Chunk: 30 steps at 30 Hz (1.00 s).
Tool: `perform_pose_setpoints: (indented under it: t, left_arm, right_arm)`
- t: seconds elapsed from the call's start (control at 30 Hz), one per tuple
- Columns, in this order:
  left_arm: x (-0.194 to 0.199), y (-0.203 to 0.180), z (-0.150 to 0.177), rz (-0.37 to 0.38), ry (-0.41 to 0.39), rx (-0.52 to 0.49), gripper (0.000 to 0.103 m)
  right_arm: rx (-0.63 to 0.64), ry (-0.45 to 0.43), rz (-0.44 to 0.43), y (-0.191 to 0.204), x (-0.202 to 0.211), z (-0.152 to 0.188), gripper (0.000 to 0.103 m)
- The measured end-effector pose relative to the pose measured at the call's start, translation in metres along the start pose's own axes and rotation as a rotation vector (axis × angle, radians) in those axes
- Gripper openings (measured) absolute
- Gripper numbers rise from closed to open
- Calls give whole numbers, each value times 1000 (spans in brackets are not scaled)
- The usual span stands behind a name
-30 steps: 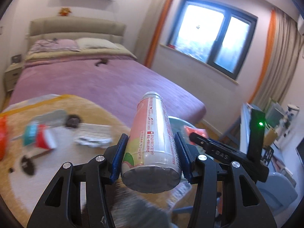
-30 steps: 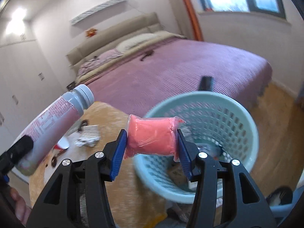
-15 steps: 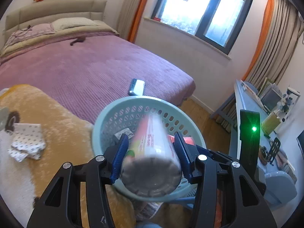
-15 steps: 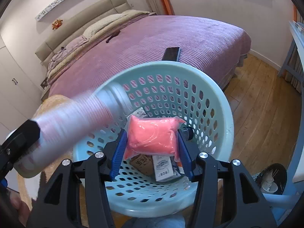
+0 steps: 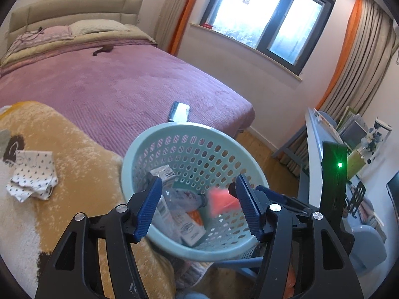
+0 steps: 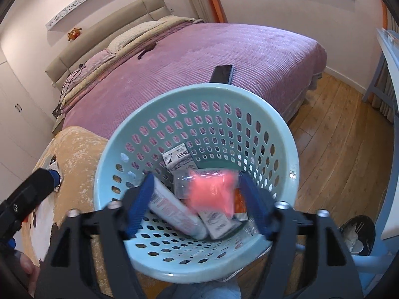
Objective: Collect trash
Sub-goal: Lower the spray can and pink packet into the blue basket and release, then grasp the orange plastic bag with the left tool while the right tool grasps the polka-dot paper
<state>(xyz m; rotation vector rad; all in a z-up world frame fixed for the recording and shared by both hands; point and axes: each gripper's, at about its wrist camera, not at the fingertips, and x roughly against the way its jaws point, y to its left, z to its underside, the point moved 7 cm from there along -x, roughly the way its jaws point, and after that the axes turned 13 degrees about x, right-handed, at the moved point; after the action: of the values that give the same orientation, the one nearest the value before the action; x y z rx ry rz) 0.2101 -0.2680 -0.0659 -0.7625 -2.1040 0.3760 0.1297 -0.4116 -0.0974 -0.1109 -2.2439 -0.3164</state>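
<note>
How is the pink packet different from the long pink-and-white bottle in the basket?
The pink packet is squashy, plain bright pink and blurred, apparently dropping; the bottle is long, stiff, printed and lying on its side. The packet is short; the bottle stretches further. Both are inside the basket.

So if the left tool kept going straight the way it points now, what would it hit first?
Most likely the trash in the basket: the left tool, jaws opening with nothing between them, aims at a clear bottle and cartons. Depth is uncertain.

A phone [image 5: 179, 111] lies on the purple bed [image 5: 119, 84].
</note>
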Motion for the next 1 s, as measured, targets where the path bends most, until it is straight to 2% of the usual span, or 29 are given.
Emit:
perform_pose_setpoints:
  t: [0.23, 0.43, 0.53, 0.77, 0.93, 1.0]
  left_arm:
    - [34, 13, 1, 12, -39, 34, 60]
    - [80, 30, -3, 10, -111, 63, 60]
    - [108, 46, -8, -6, -158, 81, 65]
    - [177, 94, -23, -104, -296, 120, 74]
    - [221, 139, -32, -206, -377, 173, 83]
    - [239, 160, -34, -252, -410, 199, 84]
  right_arm:
    - [34, -28, -23, 24, 20, -2, 71]
    - [85, -69, -56, 62, 43, -11, 71]
    - [115, -88, -74, 84, 52, -14, 71]
    - [220, -109, -134, 151, 60, -18, 71]
    - [302, -119, -174, 197, 57, -15, 71]
    - [331, -128, -176, 212, 55, -16, 75]
